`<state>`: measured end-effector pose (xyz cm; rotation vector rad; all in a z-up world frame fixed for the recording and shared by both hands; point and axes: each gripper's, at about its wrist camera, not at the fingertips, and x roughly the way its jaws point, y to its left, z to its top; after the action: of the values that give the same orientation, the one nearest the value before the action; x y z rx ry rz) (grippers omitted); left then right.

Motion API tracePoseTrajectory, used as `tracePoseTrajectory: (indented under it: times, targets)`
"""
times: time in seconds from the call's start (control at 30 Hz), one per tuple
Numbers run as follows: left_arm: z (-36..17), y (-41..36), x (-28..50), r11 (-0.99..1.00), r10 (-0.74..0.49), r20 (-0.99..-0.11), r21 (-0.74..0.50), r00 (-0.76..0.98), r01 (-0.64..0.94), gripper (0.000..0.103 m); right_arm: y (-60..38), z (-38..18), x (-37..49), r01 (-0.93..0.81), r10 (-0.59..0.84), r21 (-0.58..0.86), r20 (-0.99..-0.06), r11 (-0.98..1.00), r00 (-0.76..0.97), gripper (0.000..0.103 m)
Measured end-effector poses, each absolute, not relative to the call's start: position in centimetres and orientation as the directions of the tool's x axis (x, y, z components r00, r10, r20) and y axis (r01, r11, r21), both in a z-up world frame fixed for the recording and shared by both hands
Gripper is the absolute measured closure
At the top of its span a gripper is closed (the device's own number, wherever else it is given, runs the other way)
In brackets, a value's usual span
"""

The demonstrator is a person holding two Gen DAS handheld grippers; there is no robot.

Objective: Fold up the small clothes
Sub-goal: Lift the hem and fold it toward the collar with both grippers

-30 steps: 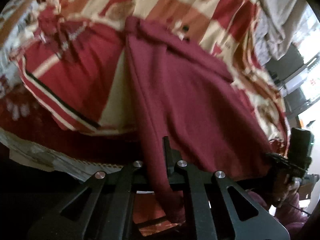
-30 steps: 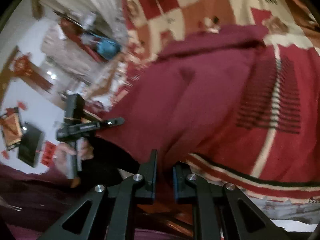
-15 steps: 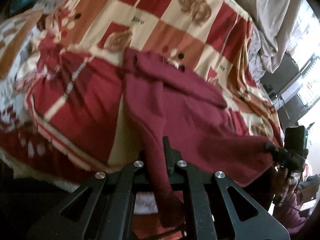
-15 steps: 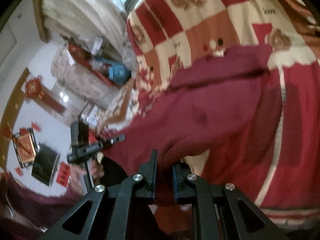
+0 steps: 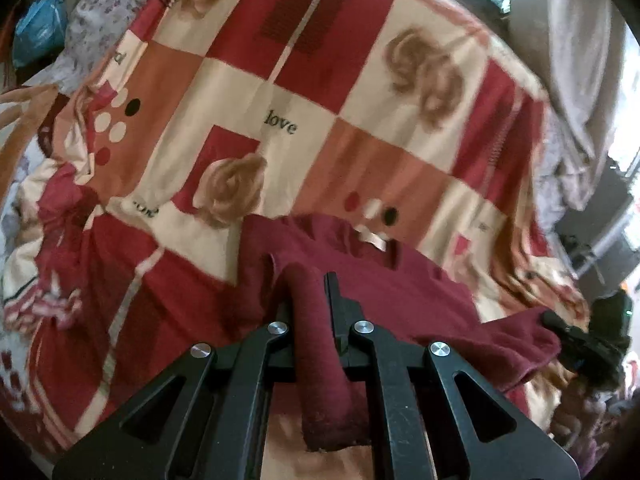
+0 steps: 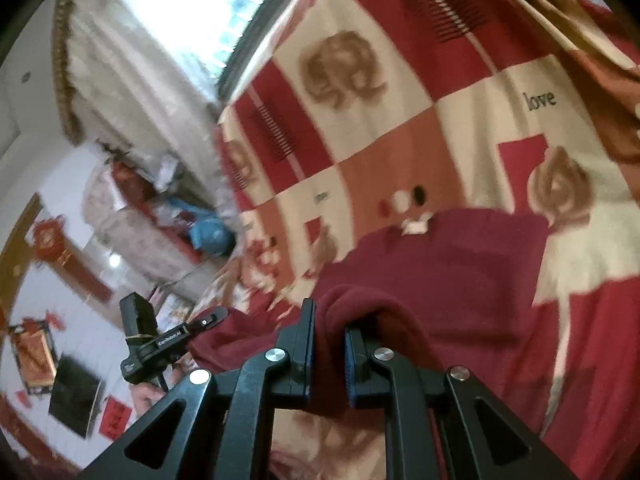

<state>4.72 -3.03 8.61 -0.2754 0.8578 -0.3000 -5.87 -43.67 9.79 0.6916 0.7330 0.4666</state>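
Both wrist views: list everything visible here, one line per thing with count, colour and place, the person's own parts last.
garment: 1, dark red, on the quilt, near edge lifted by both grippers
label: 1, pale, at the garment's far edge
quilt: 1, red, cream and orange checks with "love" lettering, spread under the garment
blue bag: 1, blue, beyond the quilt's edge
dark screen: 1, black, on the white wall
left gripper: 1, black, shut on a garment fold
right gripper: 1, black, shut on a garment fold
hand: 1, holding the left gripper's handle
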Motion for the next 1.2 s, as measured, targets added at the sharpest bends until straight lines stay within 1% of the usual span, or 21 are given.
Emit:
tracePoseTrajectory:
  times: [0.17, 0.27, 0.33, 0.37, 0.43, 0.5, 0.53, 0.6, 0.7, 0.73, 0.77, 0.83, 0.87, 0.93, 1.0, 1.03, 1.07, 1.1, 1.13, 1.2]
  targets:
    - [5.8, -4.6, 10.8, 0.937, -0.325, -0.731, -0.337, 0.601, 0.097, 0.100, -45.8, 6.5, -0.1, -0.031, 0.543, 0.709, -0.510, 0.704, 0.667, 0.092]
    - [3.9, -5.2, 13.8, 0.937, -0.324, -0.750, -0.341, 0.576, 0.083, 0.100, -46.7, 4.4, 2.8, 0.014, 0.522, 0.704, -0.540, 0.710, 0.661, 0.092]
    - [2.4, -5.2, 15.7, 0.926, -0.344, -0.759, -0.371, 0.553, 0.067, 0.099, -47.1, 2.5, 4.9, 0.058, 0.508, 0.698, -0.573, 0.714, 0.643, 0.091]
    - [1.9, -5.2, 16.3, 0.918, -0.364, -0.759, -0.392, 0.540, 0.069, 0.097, -47.2, 1.6, 6.0, 0.078, 0.498, 0.681, -0.604, 0.728, 0.623, 0.088]
    - [0.9, -4.8, 17.2, 0.910, -0.379, -0.770, -0.411, 0.514, 0.056, 0.092, -47.5, 1.2, 7.0, 0.077, 0.493, 0.661, -0.627, 0.747, 0.603, 0.067]
    - [0.7, -4.3, 17.3, 0.896, -0.408, -0.761, -0.441, 0.505, 0.058, 0.091, -48.1, 2.2, 6.7, 0.059, 0.476, 0.645, -0.620, 0.762, 0.623, 0.062]
    - [0.8, -4.2, 17.3, 0.894, -0.411, -0.764, -0.444, 0.498, 0.058, 0.087, -48.2, 2.8, 6.4, 0.050, 0.473, 0.638, -0.619, 0.768, 0.627, 0.062]
    - [1.3, -4.1, 17.2, 0.894, -0.417, -0.764, -0.442, 0.492, 0.071, 0.086, -48.2, 4.4, 5.4, 0.021, 0.452, 0.607, -0.615, 0.795, 0.647, 0.062]
    - [2.3, -4.0, 16.8, 0.886, -0.436, -0.746, -0.454, 0.504, 0.094, 0.078, -46.2, 6.6, 4.1, -0.064, 0.409, 0.496, -0.627, 0.866, 0.663, 0.062]
    - [2.4, -4.1, 16.8, 0.881, -0.445, -0.742, -0.462, 0.501, 0.098, 0.071, -45.7, 7.0, 3.9, -0.070, 0.399, 0.485, -0.620, 0.872, 0.676, 0.062]
    - [2.5, -4.3, 16.9, 0.875, -0.459, -0.737, -0.473, 0.495, 0.107, 0.063, -45.4, 7.1, 3.8, -0.078, 0.407, 0.492, -0.609, 0.867, 0.680, 0.062]
    - [2.4, -4.3, 17.2, 0.860, -0.481, -0.722, -0.498, 0.498, 0.110, 0.035, -44.6, 7.0, 3.7, -0.100, 0.439, 0.517, -0.591, 0.850, 0.677, 0.062]
    - [2.5, -4.2, 17.4, 0.860, -0.474, -0.711, -0.501, 0.519, 0.099, 0.028, -44.1, 6.9, 3.7, -0.116, 0.451, 0.517, -0.590, 0.848, 0.670, 0.062]
    - [2.8, -3.8, 17.8, 0.854, -0.472, -0.696, -0.513, 0.542, 0.086, 0.025, -43.0, 6.6, 3.7, -0.154, 0.453, 0.478, -0.609, 0.864, 0.652, 0.062]
    - [2.9, -3.6, 18.3, 0.852, -0.473, -0.693, -0.517, 0.545, 0.082, 0.025, -42.2, 6.1, 4.1, -0.163, 0.415, 0.419, -0.630, 0.893, 0.656, 0.062]
    - [3.0, -3.5, 18.3, 0.856, -0.467, -0.696, -0.510, 0.545, 0.083, 0.025, -42.0, 5.7, 4.6, -0.162, 0.413, 0.414, -0.640, 0.896, 0.648, 0.062]
    - [3.0, -3.5, 18.2, 0.862, -0.460, -0.701, -0.500, 0.545, 0.084, 0.025, -41.8, 5.0, 5.5, -0.159, 0.418, 0.417, -0.657, 0.895, 0.628, 0.062]
    - [2.9, -3.6, 18.1, 0.871, -0.448, -0.711, -0.484, 0.542, 0.084, 0.025, -41.6, 3.9, 6.8, -0.145, 0.411, 0.410, -0.695, 0.901, 0.590, 0.062]
    - [2.7, -3.6, 18.0, 0.880, -0.434, -0.724, -0.468, 0.536, 0.082, 0.025, -41.3, 2.4, 8.5, -0.098, 0.355, 0.364, -0.756, 0.926, 0.550, 0.062]
    - [2.4, -3.8, 17.7, 0.897, -0.409, -0.749, -0.434, 0.521, 0.081, 0.025, -41.4, -0.5, 11.5, 0.004, 0.203, 0.237, -0.839, 0.971, 0.505, 0.062]
